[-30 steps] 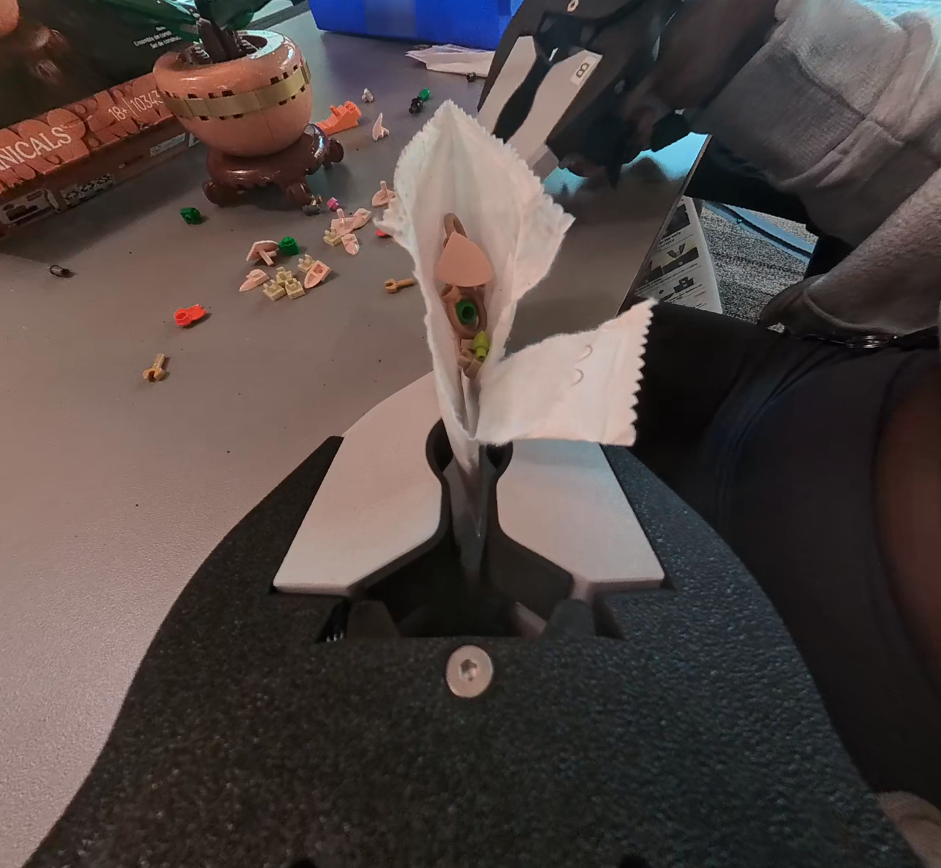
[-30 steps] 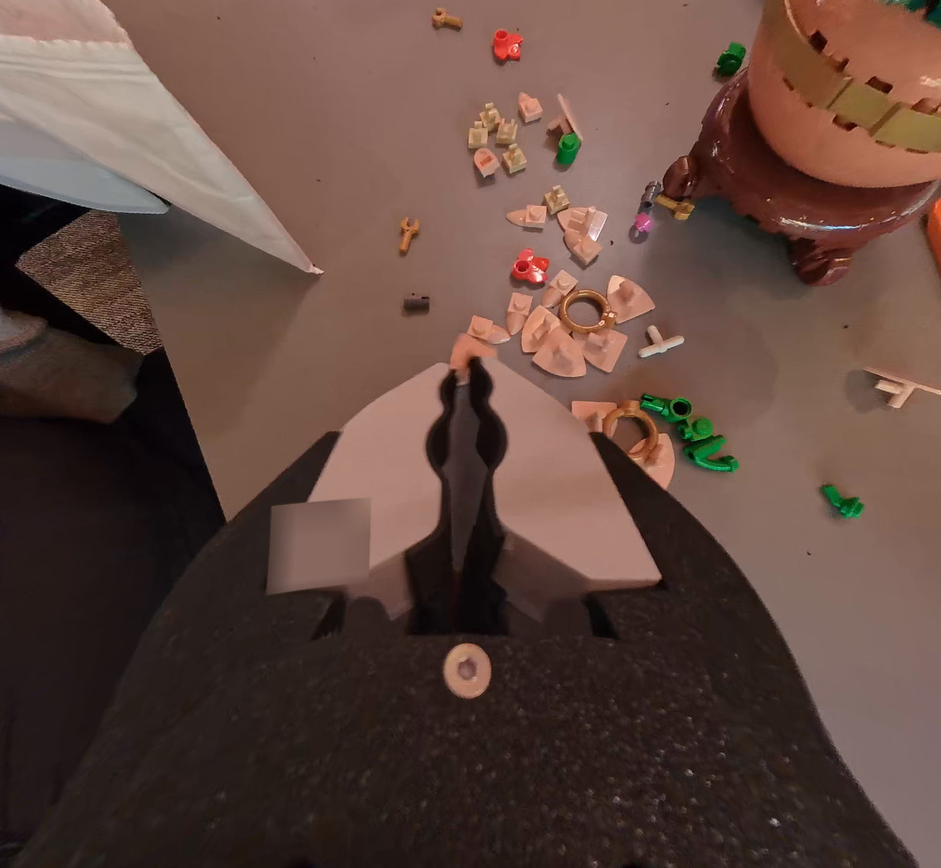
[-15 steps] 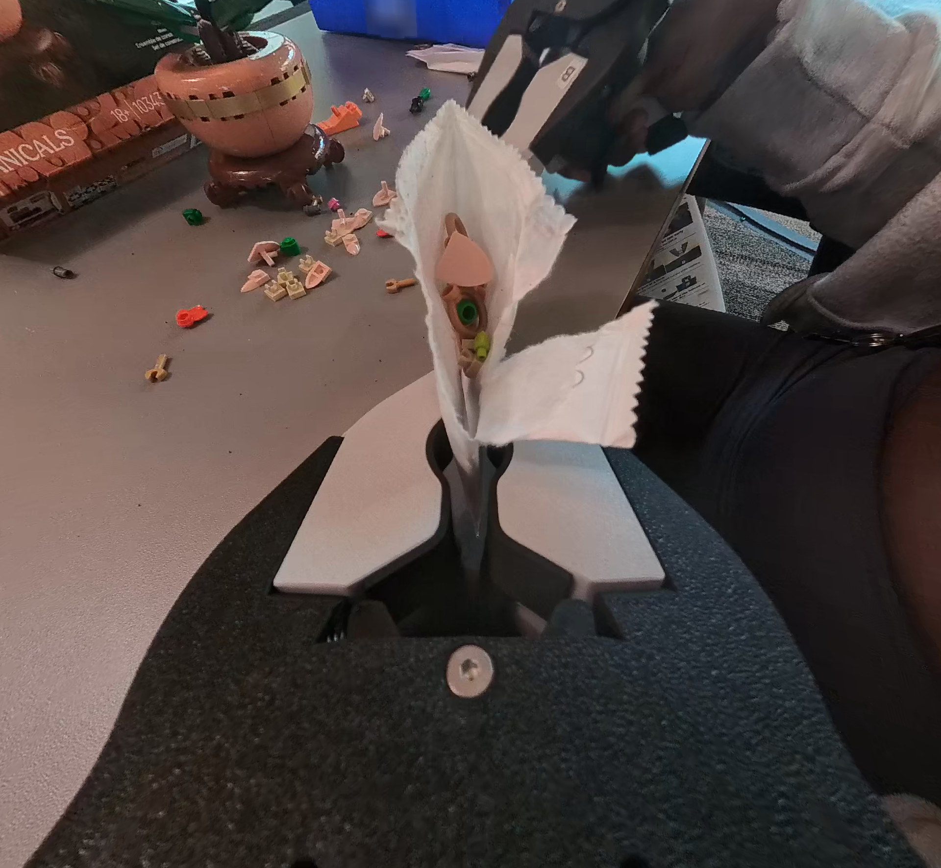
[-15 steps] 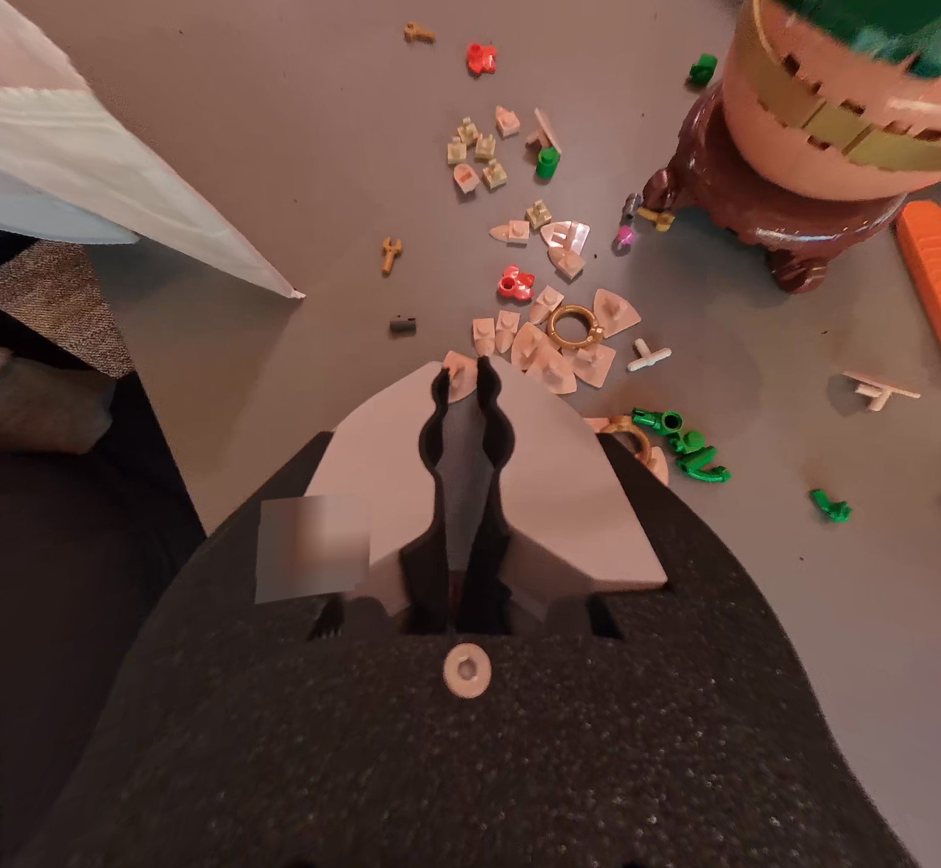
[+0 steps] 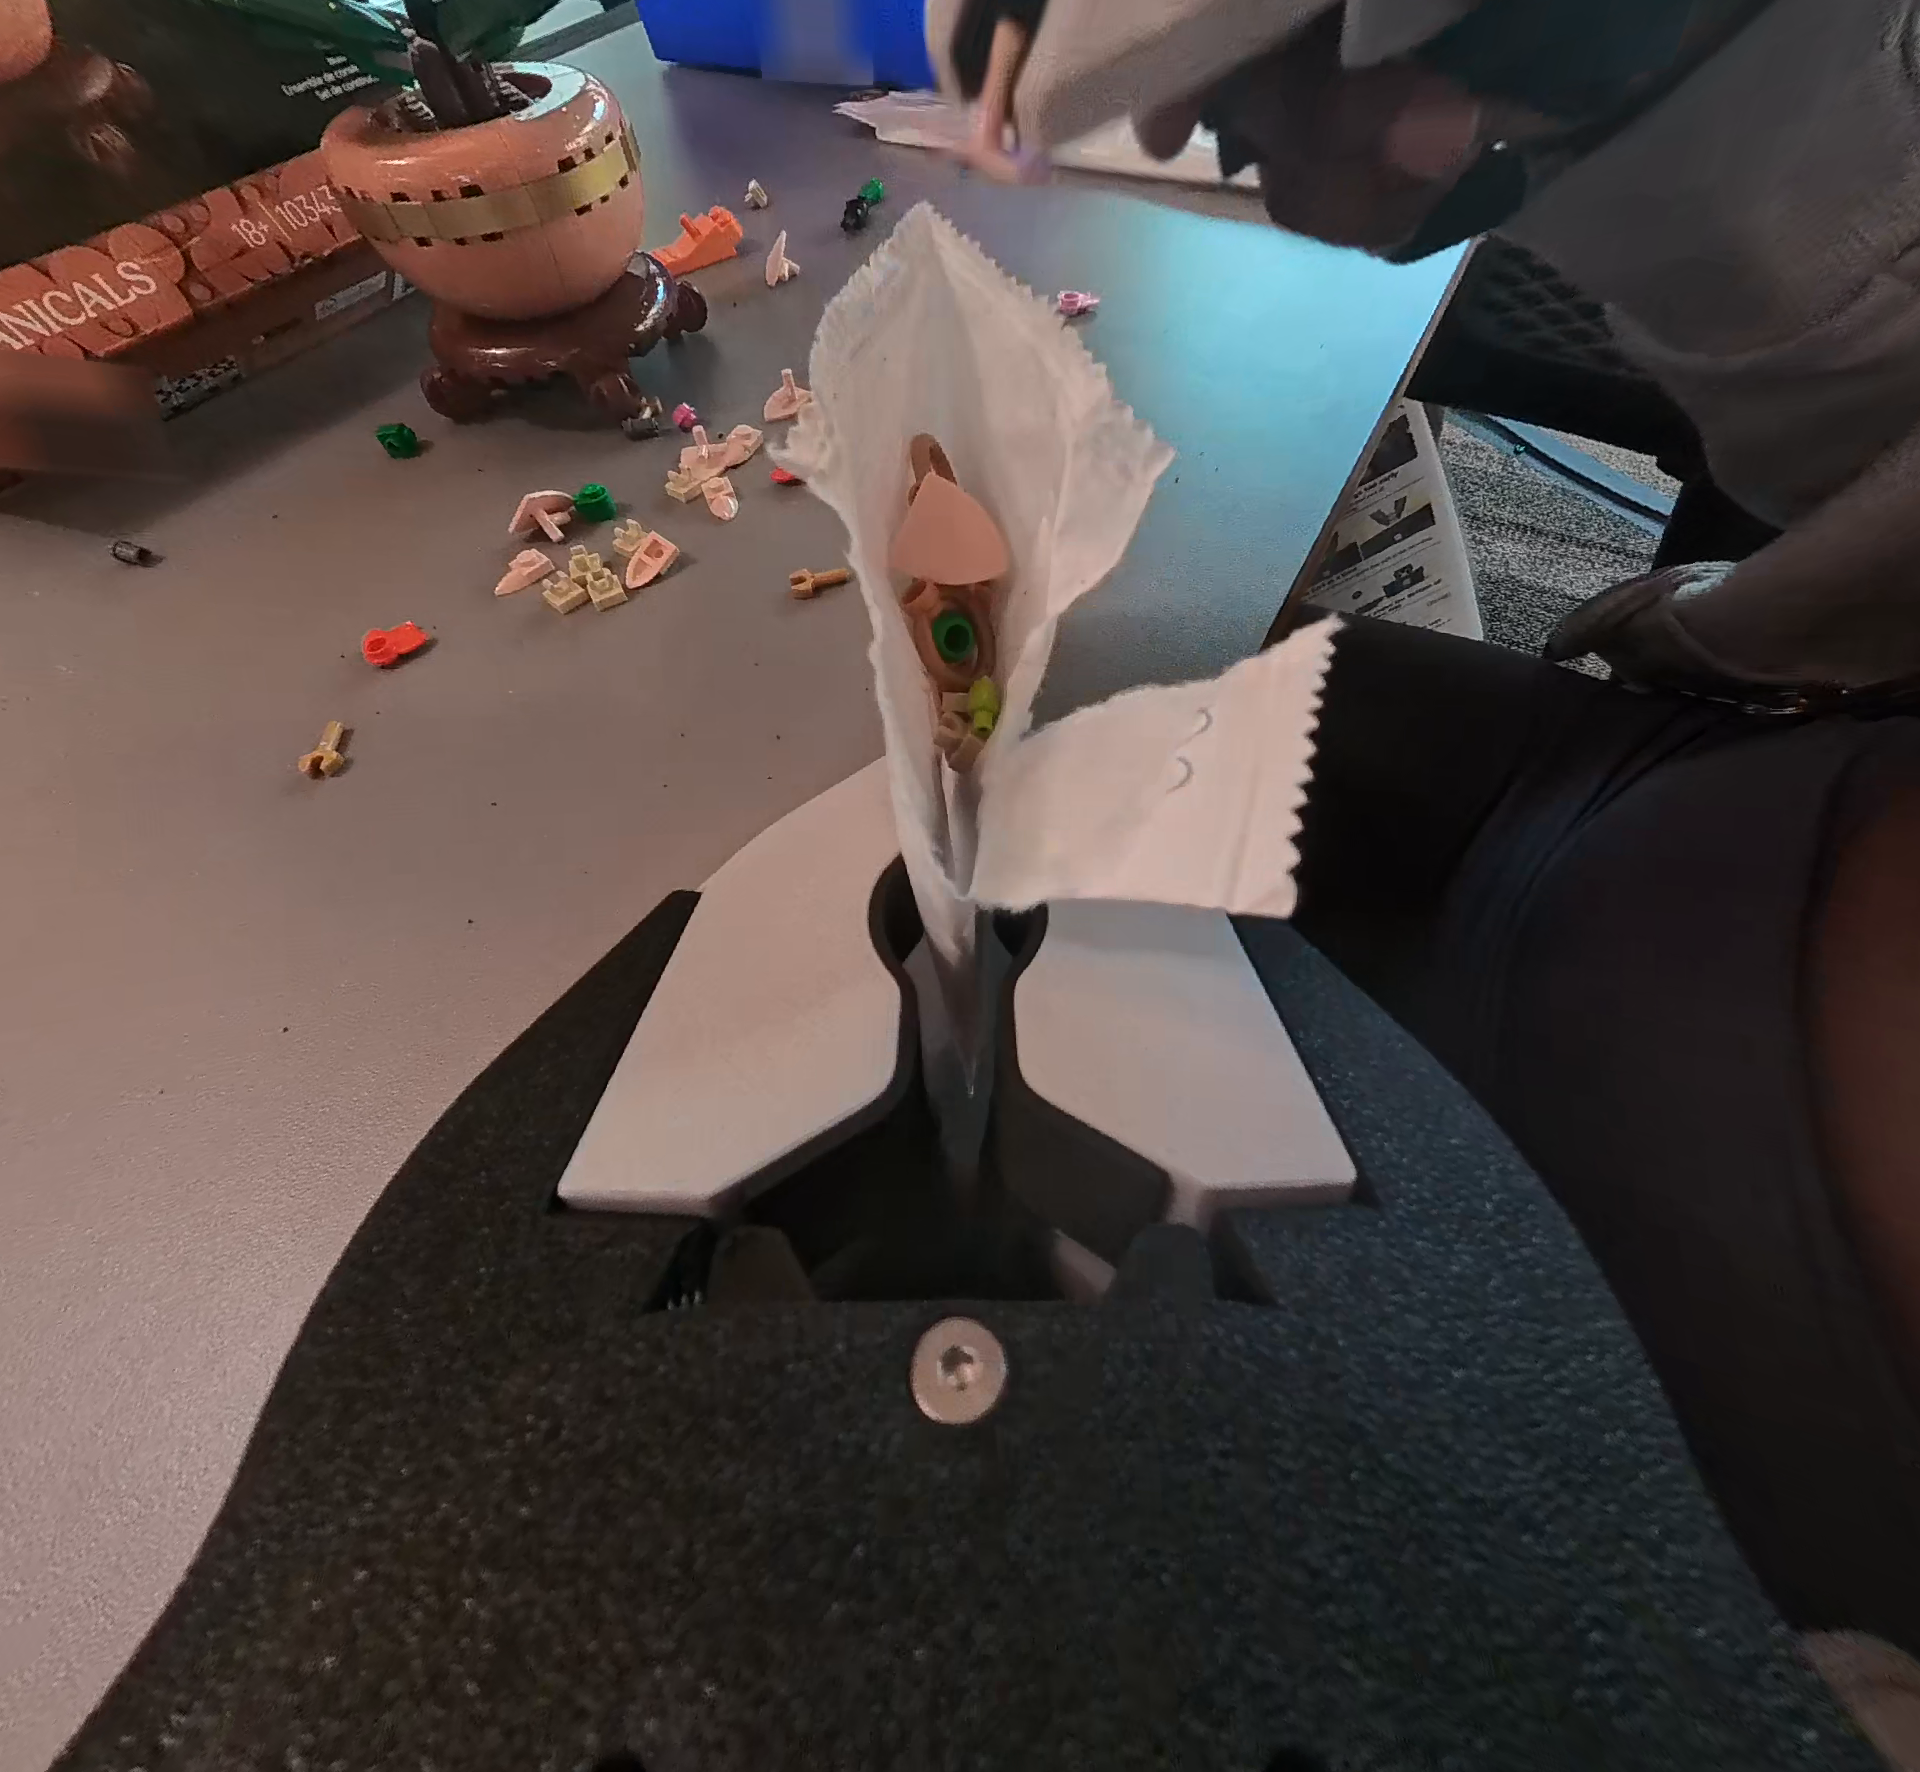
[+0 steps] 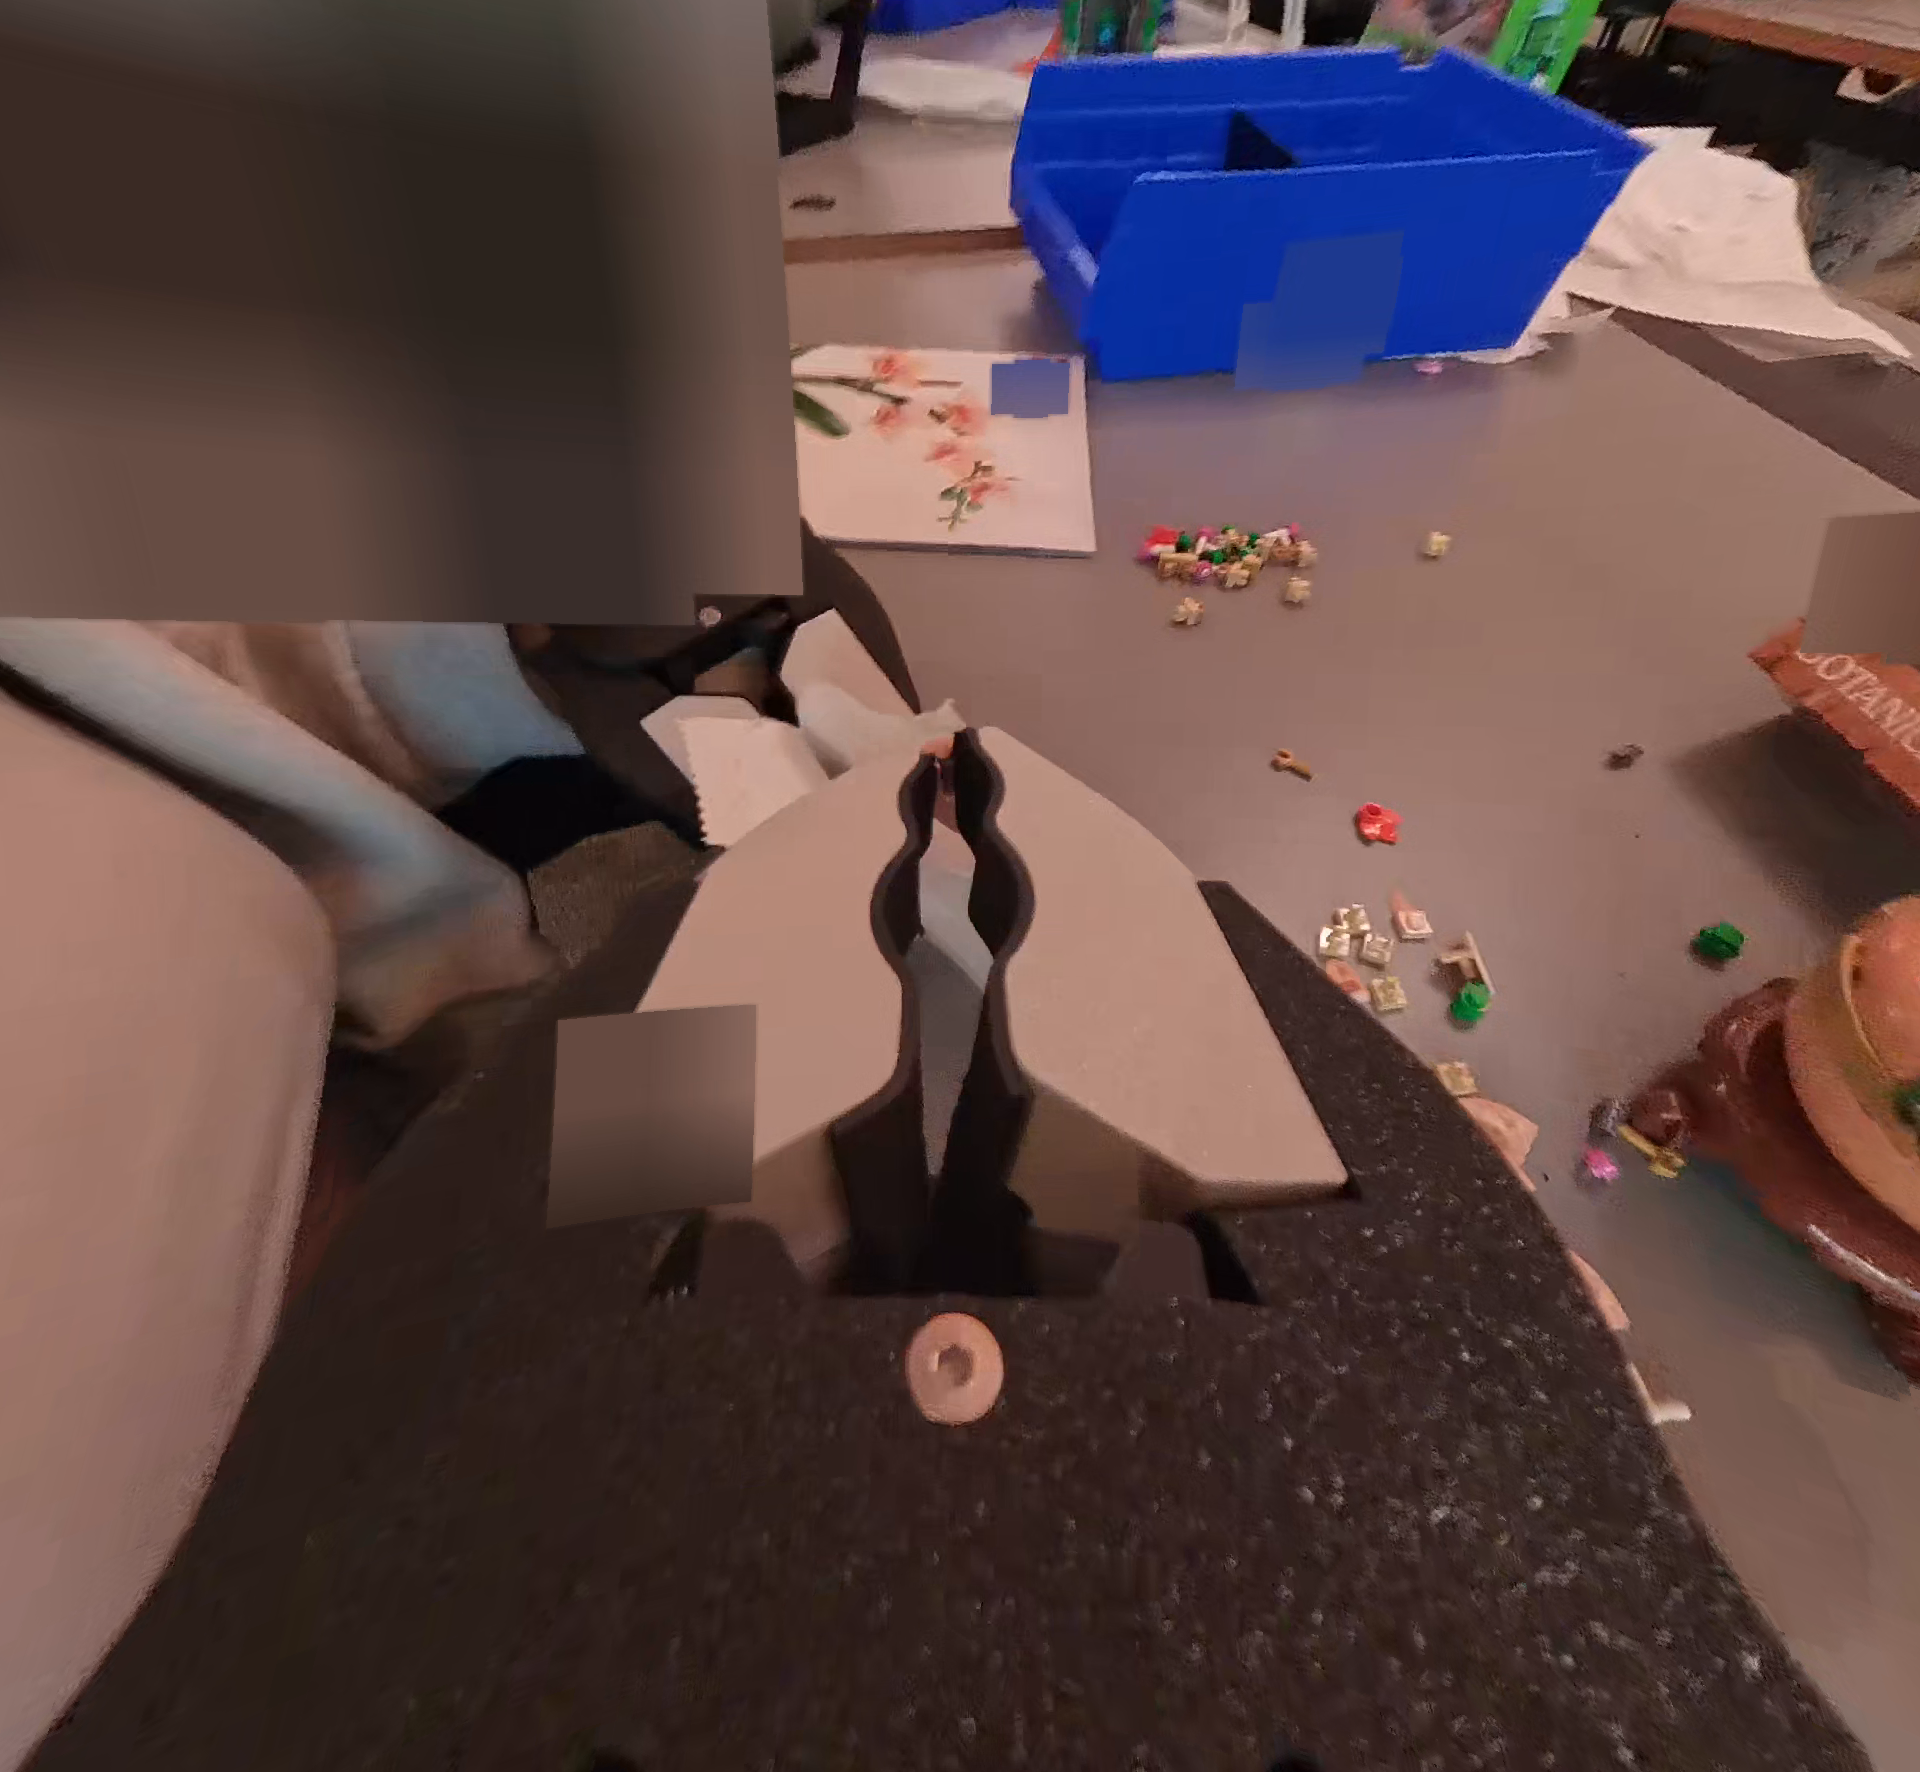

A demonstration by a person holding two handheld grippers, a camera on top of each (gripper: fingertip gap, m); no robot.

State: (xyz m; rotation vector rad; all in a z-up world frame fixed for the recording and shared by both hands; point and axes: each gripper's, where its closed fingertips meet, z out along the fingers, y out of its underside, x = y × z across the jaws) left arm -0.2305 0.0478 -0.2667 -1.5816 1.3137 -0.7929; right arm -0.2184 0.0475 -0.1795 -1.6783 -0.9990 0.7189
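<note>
Left wrist view: the left claw (image 5: 961,901) is clamped on the lower end of a torn-open white paper bag (image 5: 966,434), which stands upright from its tips. Only here can the bag's inside be seen: a pale pink rounded brick piece (image 5: 948,538) lies near the top, with a tan ring, a green stud (image 5: 950,631) and a yellow-green bit below it. A torn flap (image 5: 1153,787) hangs out to the right. On the grey bench (image 5: 260,891) behind it stands a brick-built pink flowerpot (image 5: 488,184) on a brown base, with dark green leaves, and loose pink, tan, green and red pieces (image 5: 592,559) lie scattered in front of it. A set box (image 5: 135,164) stands at far left. The right claw (image 5: 997,29) shows blurred at the top, above the bag's mouth, with something small and pinkish between its tips.

Right wrist view: the right claw (image 6: 943,772) is nearly closed on a small pinkish piece (image 6: 943,748) at its tips; what the piece is cannot be told. Just past the tips lies the white bag (image 6: 748,766), seen from outside, with the other claw behind it. This view alone shows the far bench: a blue bin (image 6: 1320,195), a flower-printed booklet (image 6: 945,455), a heap of mixed pieces (image 6: 1226,553), and crumpled white paper (image 6: 1714,257) to the right. The flowerpot (image 6: 1849,1057) sits at the right edge.
</note>
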